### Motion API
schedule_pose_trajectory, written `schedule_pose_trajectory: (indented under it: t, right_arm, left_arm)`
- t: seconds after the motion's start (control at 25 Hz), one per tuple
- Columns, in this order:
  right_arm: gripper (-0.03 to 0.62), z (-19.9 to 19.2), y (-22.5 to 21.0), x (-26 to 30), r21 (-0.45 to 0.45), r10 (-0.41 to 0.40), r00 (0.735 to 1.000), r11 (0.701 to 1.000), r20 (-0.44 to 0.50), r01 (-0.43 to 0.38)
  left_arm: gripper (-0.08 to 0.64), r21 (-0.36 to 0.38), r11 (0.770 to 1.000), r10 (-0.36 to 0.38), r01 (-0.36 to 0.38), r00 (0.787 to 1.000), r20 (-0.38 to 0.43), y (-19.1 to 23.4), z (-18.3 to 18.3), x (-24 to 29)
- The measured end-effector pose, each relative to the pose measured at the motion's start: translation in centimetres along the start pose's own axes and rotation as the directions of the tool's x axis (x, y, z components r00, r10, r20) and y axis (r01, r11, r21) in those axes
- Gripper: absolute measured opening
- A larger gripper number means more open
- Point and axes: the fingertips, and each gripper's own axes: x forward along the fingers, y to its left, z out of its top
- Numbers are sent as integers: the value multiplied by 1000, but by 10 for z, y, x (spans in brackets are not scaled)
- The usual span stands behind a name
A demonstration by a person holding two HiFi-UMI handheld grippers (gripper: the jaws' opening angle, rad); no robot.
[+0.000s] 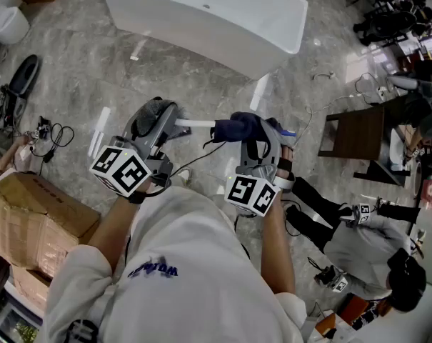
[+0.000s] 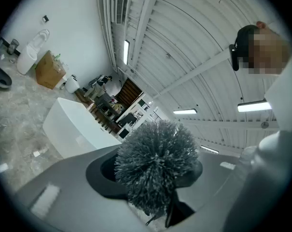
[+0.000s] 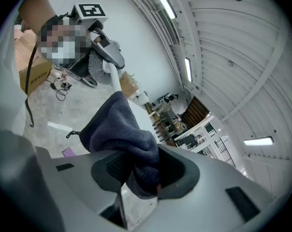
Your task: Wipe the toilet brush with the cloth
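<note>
Person is standing on a marble floor (image 1: 73, 77) and holding both grippers up at chest level. Left gripper (image 1: 161, 129) is clamping the toilet brush (image 1: 174, 122): its jaws are closing on the brush right at the grey bristle head (image 2: 155, 163), which is filling the gap between them in the left gripper view. The white handle (image 1: 194, 123) is sticking out level toward the right gripper (image 1: 263, 133). Right gripper's jaws are pinching a dark blue cloth (image 1: 238, 127), bunched and pressed between the pads in the right gripper view (image 3: 118, 129). The cloth is covering the far end of the handle, and the handle is disappearing into it. Brush and cloth are both hanging in the air, touching no surface. A white bathtub (image 1: 223, 20) is sitting beyond the grippers, and cardboard boxes (image 1: 30, 220) are lying at the person's left.
</note>
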Motion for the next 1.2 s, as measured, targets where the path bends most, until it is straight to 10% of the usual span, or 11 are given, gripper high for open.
schedule_pose_trajectory:
  t: [0.4, 0.68, 1.0, 1.2]
  right_arm:
    - [148, 31, 11, 27, -15, 4, 1000, 1000, -2, -5]
    - [282, 22, -26, 12, -298, -291, 954, 920, -78, 256]
    - [242, -3, -76, 26, -26, -399, 909, 917, -122, 399]
    - [187, -43, -88, 71, 37, -233, 956, 969, -180, 243]
  left_arm:
    - [198, -92, 993, 73, -71, 997, 20, 41, 20, -2]
    - [195, -318, 948, 45, -29, 998, 40, 16, -1, 40]
    - [195, -235, 969, 95, -73, 992, 83, -23, 2, 90]
    - [201, -173, 983, 56, -59, 998, -22, -38, -23, 147]
